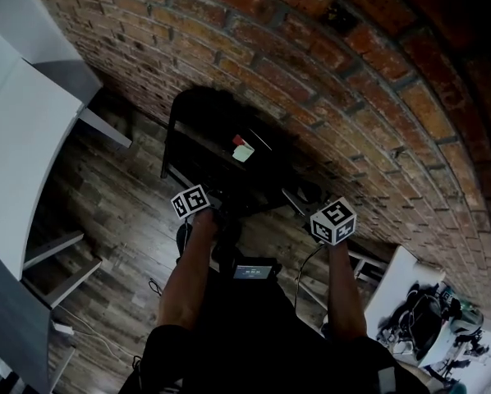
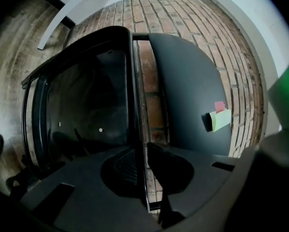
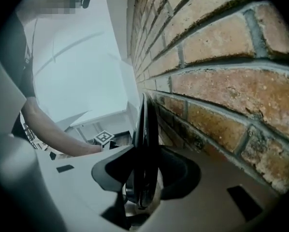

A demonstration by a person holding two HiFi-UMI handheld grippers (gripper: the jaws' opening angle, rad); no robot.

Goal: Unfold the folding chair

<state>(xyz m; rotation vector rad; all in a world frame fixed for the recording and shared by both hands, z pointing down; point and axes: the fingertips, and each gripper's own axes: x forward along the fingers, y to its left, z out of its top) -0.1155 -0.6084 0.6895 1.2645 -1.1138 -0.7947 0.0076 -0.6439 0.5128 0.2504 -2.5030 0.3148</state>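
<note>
A black folding chair (image 1: 221, 130) stands folded against the brick wall (image 1: 352, 80). A red and a green sticky note (image 1: 242, 148) are stuck on its panel (image 2: 193, 95). My left gripper (image 1: 215, 213) is at the chair's near left edge. In the left gripper view its jaws (image 2: 143, 170) are shut on a thin black frame bar (image 2: 138, 129) that runs between the two panels. My right gripper (image 1: 311, 199) is at the chair's right side by the wall. Its pads (image 3: 143, 175) press both sides of the folded black frame edge (image 3: 145, 129).
White furniture (image 1: 24, 130) with grey legs stands to the left on the dark wood floor (image 1: 114, 212). A white surface (image 1: 418, 310) with dark clutter sits at the lower right. A thin cable (image 1: 151, 286) lies on the floor by my left leg.
</note>
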